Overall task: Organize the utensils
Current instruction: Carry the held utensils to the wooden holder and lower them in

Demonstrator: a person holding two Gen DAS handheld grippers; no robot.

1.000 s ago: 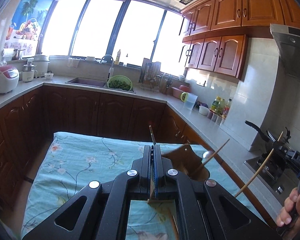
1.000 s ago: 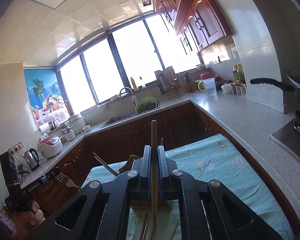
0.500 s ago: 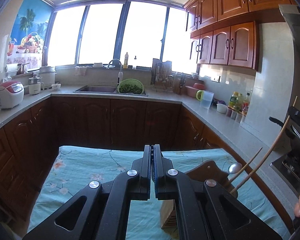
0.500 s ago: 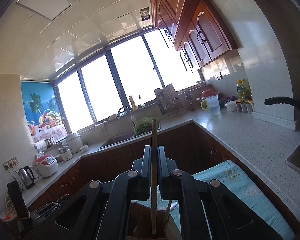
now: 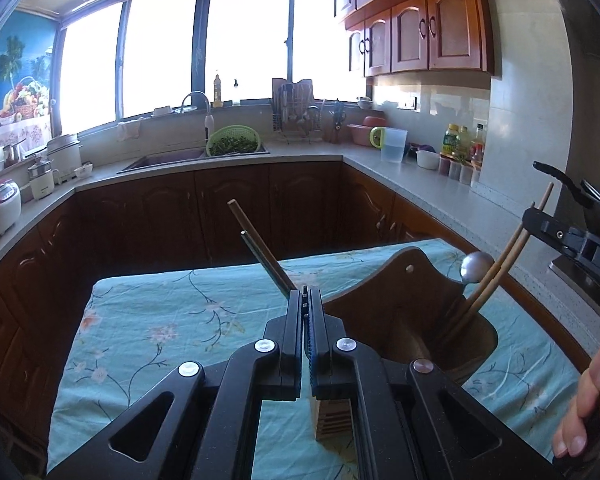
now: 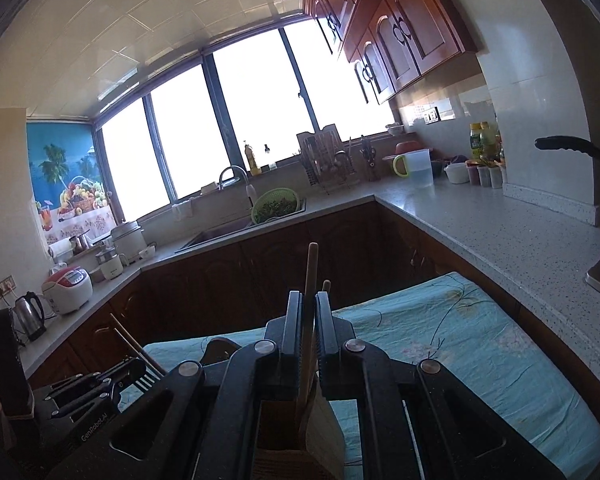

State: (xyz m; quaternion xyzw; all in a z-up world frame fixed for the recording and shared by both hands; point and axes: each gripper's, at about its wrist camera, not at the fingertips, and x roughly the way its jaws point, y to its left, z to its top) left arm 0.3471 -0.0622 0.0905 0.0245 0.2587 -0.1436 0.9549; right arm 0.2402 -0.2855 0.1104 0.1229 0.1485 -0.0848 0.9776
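Left hand-held gripper [image 5: 305, 300] pinching dark chopsticks [image 5: 260, 246] low on the shafts; right hand-held gripper [image 6: 309, 308] pinching a pale chopstick [image 6: 311, 266] over the wooden holder [image 5: 400, 312] on the cloth-covered counter [image 5: 160, 320]. Light, stiff, slippery sticks, likely to swivel; best gripped mid-shaft.
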